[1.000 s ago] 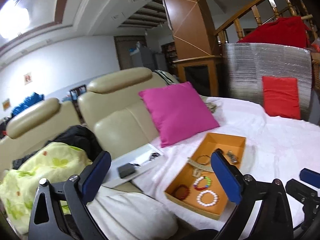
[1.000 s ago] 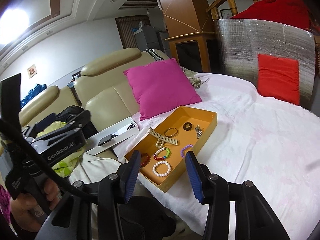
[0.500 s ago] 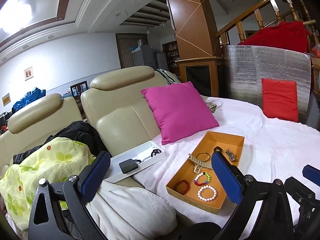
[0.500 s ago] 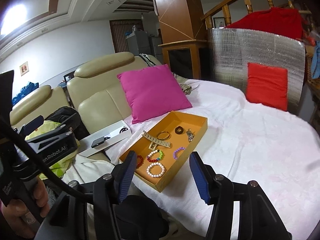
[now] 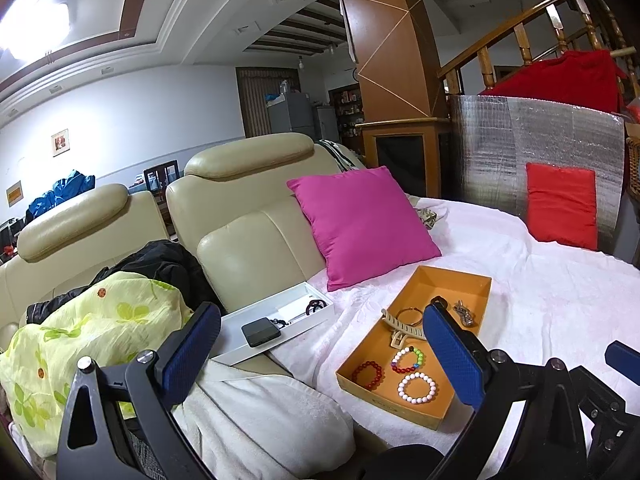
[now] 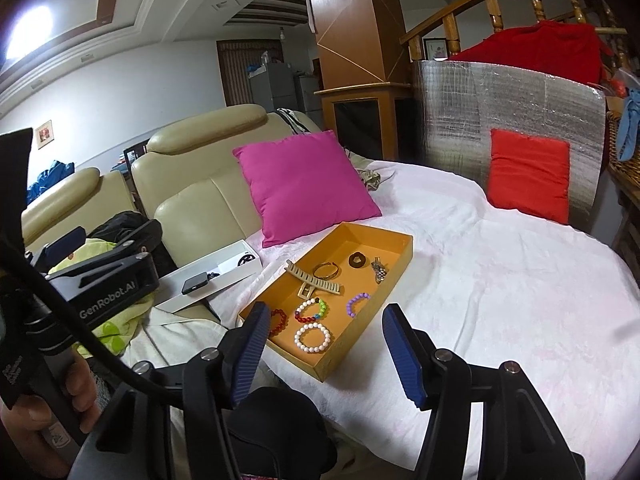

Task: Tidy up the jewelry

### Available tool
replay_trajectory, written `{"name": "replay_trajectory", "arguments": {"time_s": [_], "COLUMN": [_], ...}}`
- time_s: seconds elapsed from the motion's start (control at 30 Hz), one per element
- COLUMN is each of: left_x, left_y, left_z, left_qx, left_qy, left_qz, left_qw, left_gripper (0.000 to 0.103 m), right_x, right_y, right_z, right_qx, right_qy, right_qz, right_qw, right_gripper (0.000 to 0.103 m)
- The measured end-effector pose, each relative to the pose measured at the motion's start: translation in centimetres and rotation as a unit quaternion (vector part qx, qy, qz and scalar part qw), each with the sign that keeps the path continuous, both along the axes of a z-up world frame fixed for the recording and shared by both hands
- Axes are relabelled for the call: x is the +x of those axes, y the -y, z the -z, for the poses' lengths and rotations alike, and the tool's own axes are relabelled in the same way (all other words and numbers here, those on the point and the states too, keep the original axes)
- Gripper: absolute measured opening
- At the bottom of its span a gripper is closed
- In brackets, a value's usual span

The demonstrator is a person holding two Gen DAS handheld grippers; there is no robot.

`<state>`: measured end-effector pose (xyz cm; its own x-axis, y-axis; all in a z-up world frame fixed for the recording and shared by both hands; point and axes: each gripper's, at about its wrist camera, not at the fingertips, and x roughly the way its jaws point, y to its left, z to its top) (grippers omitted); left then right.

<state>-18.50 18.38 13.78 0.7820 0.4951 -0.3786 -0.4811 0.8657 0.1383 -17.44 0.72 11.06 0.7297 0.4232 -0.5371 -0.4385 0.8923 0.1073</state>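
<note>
Right claw (image 6: pixel 328 354): jaws moderately wide, just been opening, nothing between the pads; it hangs above the near end of the tray.

Left claw (image 5: pixel 320 354): jaws wide, empty; the tray sits ahead and toward its right finger, the white box ahead and toward its left finger.

Orange tray (image 6: pixel 394 262): shallow, open, lying on a white-covered bed (image 6: pixel 500 280), just ahead of the right claw.

Contents, nearest the right claw outward:
- white bead bracelet (image 6: pixel 313 337), closest, between the two fingers as seen from the right wrist;
- red bead bracelet (image 6: pixel 279 321), beside the left finger;
- multicoloured bead bracelet (image 6: pixel 311 309), just beyond the white one;
- purple bead bracelet (image 6: pixel 357 303), toward the right finger;
- beige hair claw clip (image 6: pixel 313 282), mid-tray, lying flat;
- gold bangle (image 6: pixel 327 270), touching the clip's far side;
- dark ring-shaped piece (image 6: pixel 357 260) and a small metal piece (image 6: pixel 379 271), at the far end; type unclear.

White box (image 5: pixel 276 322): open, left of the tray, resting on a beige sofa (image 5: pixel 248 236); holds a dark phone-like slab (image 5: pixel 261 332) and small dark items.

Pink cushion (image 6: pixel 306 184): leaning on the sofa, beyond the tray's far end.

Red cushion (image 6: pixel 530 174): far right, against a silver foil panel (image 6: pixel 500 104).
</note>
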Motion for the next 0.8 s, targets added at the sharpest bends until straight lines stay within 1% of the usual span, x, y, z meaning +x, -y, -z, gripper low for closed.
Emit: {"name": "replay_trajectory", "arguments": {"time_s": [0.8], "left_x": [-0.15], "left_y": [-0.59], "left_z": [0.10], "left_qx": [-0.007], "left_qy": [-0.001], "left_qz": [0.007], "left_qw": [1.0000], "left_gripper": [0.101], "right_x": [0.28], "right_y": [-0.81], "right_z": [0.13], "right_qx": [-0.005], "right_qy": [-0.004], "right_qz": [0.008], "right_qw": [1.000], "right_gripper": [0.063]}}
